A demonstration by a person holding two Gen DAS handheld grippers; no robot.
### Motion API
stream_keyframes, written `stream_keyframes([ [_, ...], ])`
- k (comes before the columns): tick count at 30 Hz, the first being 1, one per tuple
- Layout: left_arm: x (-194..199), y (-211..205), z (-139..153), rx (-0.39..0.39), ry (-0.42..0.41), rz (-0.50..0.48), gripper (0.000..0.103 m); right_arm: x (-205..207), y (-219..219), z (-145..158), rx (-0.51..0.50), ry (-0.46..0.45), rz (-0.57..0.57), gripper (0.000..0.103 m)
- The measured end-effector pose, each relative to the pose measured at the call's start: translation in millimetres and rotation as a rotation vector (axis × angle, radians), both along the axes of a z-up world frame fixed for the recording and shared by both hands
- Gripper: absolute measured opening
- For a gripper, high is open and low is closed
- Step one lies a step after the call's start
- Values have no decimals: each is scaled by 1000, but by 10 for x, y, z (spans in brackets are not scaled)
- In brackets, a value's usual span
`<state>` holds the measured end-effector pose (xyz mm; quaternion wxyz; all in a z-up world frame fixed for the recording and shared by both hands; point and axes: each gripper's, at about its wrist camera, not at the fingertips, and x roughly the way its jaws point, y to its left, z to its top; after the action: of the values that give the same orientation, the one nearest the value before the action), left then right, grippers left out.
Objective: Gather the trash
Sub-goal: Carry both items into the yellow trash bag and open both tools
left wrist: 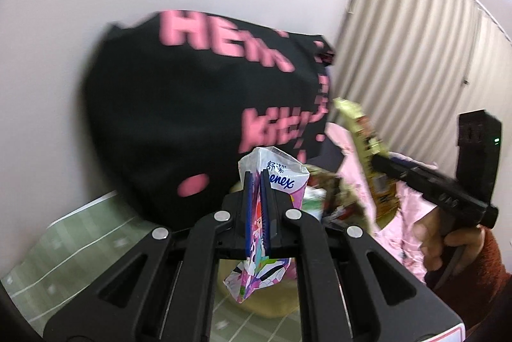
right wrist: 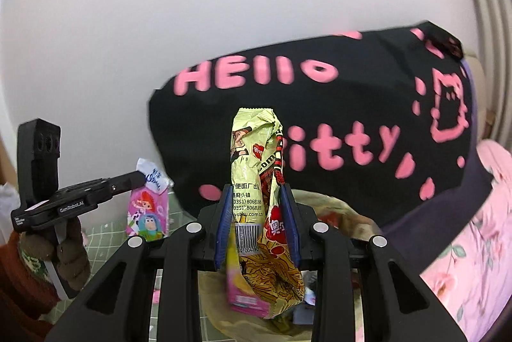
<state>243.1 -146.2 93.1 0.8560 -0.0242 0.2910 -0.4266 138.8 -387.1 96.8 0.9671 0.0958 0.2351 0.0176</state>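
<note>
On my left gripper the two blue pads are pinched almost flat together on a Kleenex tissue packet, white at the top with pink cartoon print lower down; its crumpled top sticks up past the fingertips and its lower end hangs out beneath the jaws. On my right gripper the pads stand roughly half apart and press on both sides of a yellow-green instant noodle wrapper, which stands upright between them, barcode facing me, with its creased top well above the fingertips and its bulkier printed end drooping below. From the right wrist view I can see my left gripper off to the left holding the tissue packet up in the air, a hand wrapped round its handle with a rust-red sleeve behind. From the left wrist view the right gripper comes in from the right with the wrapper tilted up and leftward. Behind both pieces of trash stands a black bag with pink "Hello Kitty" lettering, against a pale wall. Below the grippers I make out a yellowish open bag with trash inside, blurred. A green gridded mat lies to the lower left, pink floral fabric to the right, and a ribbed white curtain at the far right.
</note>
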Motion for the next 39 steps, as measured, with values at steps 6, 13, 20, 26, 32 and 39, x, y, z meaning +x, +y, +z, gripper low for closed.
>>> stream_keyframes([
  [6, 78, -609, -185, 3, 20, -74, 5, 177, -283, -267, 118, 48, -42, 29],
  [13, 265, -947, -834, 172, 133, -75, 5, 491, -274, -828, 56, 227, -51, 28],
  [20, 275, -1028, -1012, 230, 148, -102, 5, 564, -227, -911, 21, 281, -46, 26],
  [26, 410, -1060, -1024, 226, 156, -125, 5, 484, -184, -922, 44, 298, -61, 26],
  [32, 504, -1002, -1062, 189, 203, -173, 5, 403, -93, -931, 66, 316, -111, 26],
  [39, 622, -997, -1073, 116, 234, -251, 5, 332, -39, -876, 62, 308, -168, 26],
])
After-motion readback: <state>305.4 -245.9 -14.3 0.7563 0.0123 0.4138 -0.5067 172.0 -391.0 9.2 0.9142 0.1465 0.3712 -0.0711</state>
